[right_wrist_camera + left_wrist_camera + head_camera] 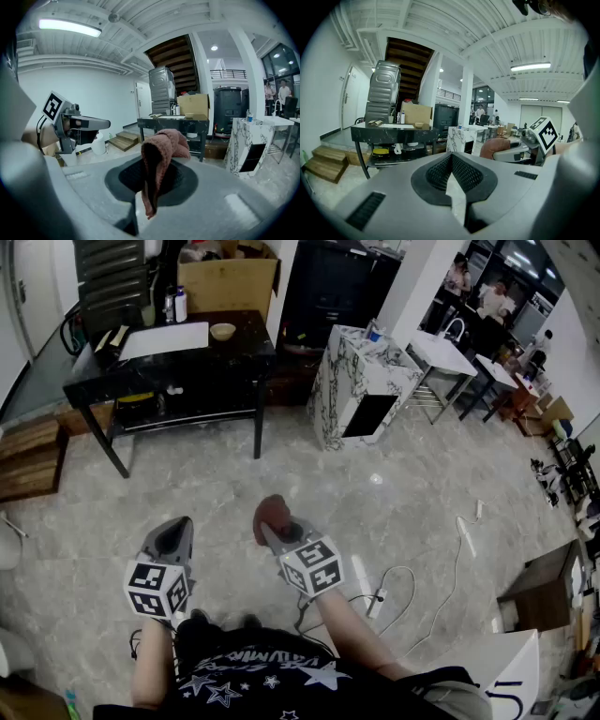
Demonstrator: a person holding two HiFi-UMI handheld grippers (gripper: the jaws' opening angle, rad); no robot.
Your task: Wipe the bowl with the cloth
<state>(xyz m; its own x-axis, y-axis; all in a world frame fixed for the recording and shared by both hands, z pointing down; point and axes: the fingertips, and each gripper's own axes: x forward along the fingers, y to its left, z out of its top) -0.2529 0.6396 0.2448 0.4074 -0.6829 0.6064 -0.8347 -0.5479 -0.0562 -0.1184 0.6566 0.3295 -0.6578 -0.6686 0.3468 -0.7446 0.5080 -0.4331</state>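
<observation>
Standing on the grey marbled floor (422, 484), both grippers held low in front of me, well short of the work surface. Left gripper (451, 161): jaws pressed together, ribbed pads meeting, nothing between them. Right gripper (157, 174): clamped on the cloth (161, 147), a reddish-brown terry piece pinched along 1 fold; it bunches up above the pads and a thin tail hangs down in front of them. From the head view the 2 grippers sit side by side, near each other but not touching, the cloth poking out ahead of the right one. The bowl (223, 331), small and pale, sits on the black table (187, 367) across the floor, well apart from both grippers, near the table's back edge. Just beside the bowl lies a white sheet (164, 339); behind it stand 2 bottles (175, 306) and a cardboard box (228, 285). To the right of the table stands a white marble-patterned cabinet (356, 371). Wooden steps (28, 457) at far left. A white cable (405, 579) loops on the floor near my right arm.
</observation>
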